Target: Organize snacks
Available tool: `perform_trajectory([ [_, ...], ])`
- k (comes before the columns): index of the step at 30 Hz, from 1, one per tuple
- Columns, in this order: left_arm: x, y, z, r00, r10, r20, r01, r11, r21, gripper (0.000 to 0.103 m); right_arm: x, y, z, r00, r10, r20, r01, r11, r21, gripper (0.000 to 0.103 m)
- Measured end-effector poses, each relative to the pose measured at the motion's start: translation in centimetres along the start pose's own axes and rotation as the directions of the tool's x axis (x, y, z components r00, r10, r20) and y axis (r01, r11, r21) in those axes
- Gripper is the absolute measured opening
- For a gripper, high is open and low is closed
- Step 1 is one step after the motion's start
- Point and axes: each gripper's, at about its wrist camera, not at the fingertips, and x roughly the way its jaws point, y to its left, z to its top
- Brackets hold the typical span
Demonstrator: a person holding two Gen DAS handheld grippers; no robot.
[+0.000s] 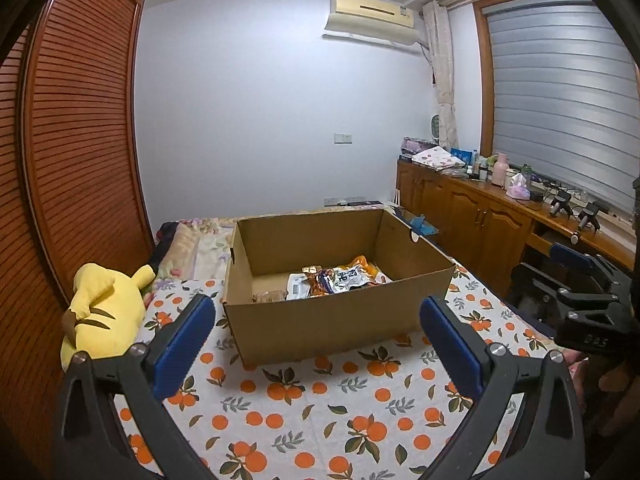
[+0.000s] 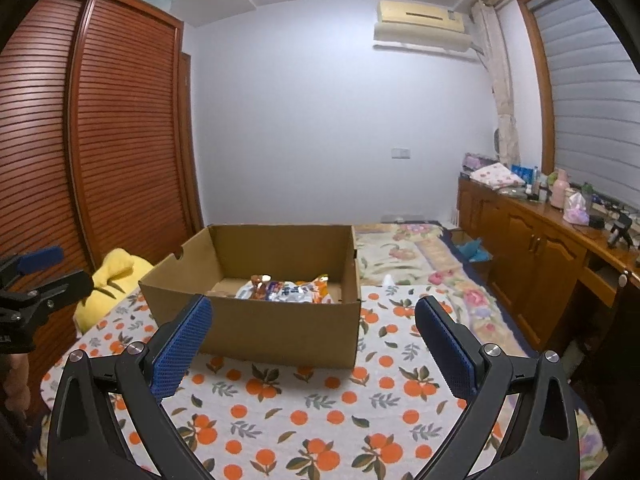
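An open cardboard box stands on an orange-print cloth; it also shows in the right wrist view. Several snack packets lie inside on its floor, also seen in the right wrist view. My left gripper is open and empty, held in front of the box and above the cloth. My right gripper is open and empty, also in front of the box. The right gripper shows at the right edge of the left wrist view, and the left gripper at the left edge of the right wrist view.
A yellow plush toy lies left of the box against a louvred wooden wardrobe. A floral blanket covers the bed behind the box. A wooden cabinet with bottles and clutter runs along the right wall.
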Motion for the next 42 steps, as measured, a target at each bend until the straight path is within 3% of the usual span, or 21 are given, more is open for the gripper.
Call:
perform_trajectory([
  [42, 0.4, 0.7, -1.3, 0.999, 0.016, -0.033, -0.016, 1.000, -0.021, 0.103, -0.8, -0.2, -0.8, 0.999, -0.032, 0.003, 0.032, 0.999, 0.007, 0.103],
])
